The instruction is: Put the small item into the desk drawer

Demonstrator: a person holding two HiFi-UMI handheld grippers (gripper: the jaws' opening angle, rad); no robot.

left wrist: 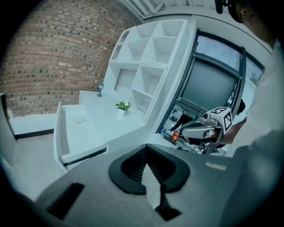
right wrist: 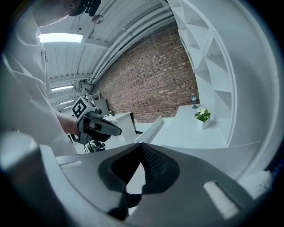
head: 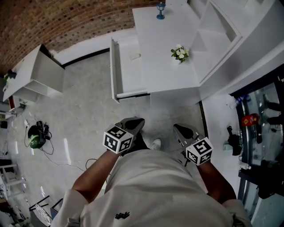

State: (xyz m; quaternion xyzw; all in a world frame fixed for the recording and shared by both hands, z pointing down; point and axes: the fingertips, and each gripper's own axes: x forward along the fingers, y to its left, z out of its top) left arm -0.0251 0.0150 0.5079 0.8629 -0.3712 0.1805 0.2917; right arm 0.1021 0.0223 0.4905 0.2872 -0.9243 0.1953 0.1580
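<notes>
The white desk point(head: 164, 48) has its drawer point(head: 114, 71) pulled open toward the left. A small pale item point(head: 135, 56) lies inside the drawer, seen also in the left gripper view as a small item point(left wrist: 81, 120) on the floor of the drawer point(left wrist: 60, 137). My left gripper point(head: 135, 122) is held close to my body, well short of the desk, shut with nothing between its fingers point(left wrist: 146, 153). My right gripper point(head: 179, 128) hangs beside it, also shut and empty point(right wrist: 142, 148). Each gripper shows in the other's view: right gripper point(left wrist: 195, 131), left gripper point(right wrist: 102, 126).
A small potted plant point(head: 179, 53) and a blue goblet point(head: 160, 9) stand on the desk top. A white shelf unit point(head: 222, 35) rises at the desk's right. A white cabinet point(head: 35, 75) stands at far left; cables and a green object point(head: 35, 135) lie on the floor.
</notes>
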